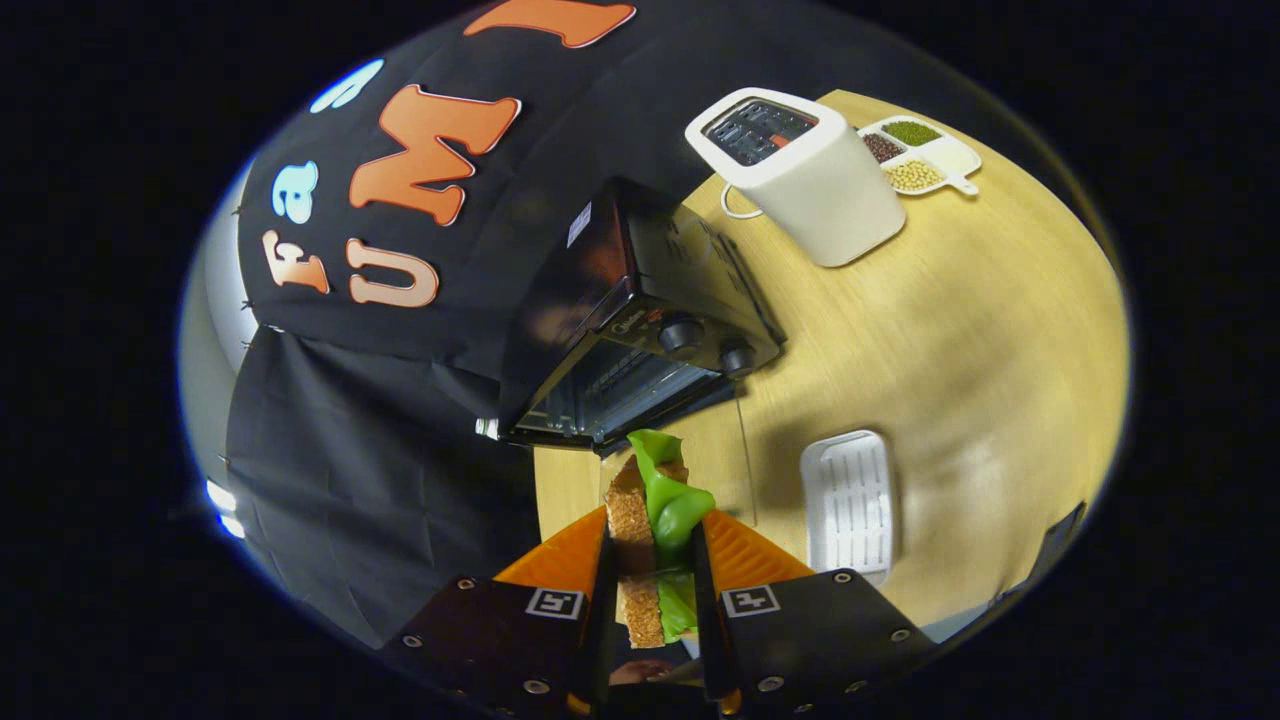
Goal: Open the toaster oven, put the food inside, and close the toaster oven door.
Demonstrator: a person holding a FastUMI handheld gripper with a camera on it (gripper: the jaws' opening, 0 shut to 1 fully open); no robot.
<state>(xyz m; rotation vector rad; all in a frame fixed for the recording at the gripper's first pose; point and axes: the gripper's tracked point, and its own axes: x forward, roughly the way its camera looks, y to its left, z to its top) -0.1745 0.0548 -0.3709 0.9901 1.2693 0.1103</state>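
Sandwich in hand, heading for the open toaster oven

My gripper (655, 560) pinches the sandwich (650, 520), bread and green lettuce, between both fingers. The toaster oven (640, 320) sits just ahead, door down on the wooden table (960, 330). Next I judge: push it straight onto the rack.

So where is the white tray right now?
In the gripper view, the white tray lies flat on the wooden table, beside the gripper that grips the sandwich, nearer than the toaster oven.
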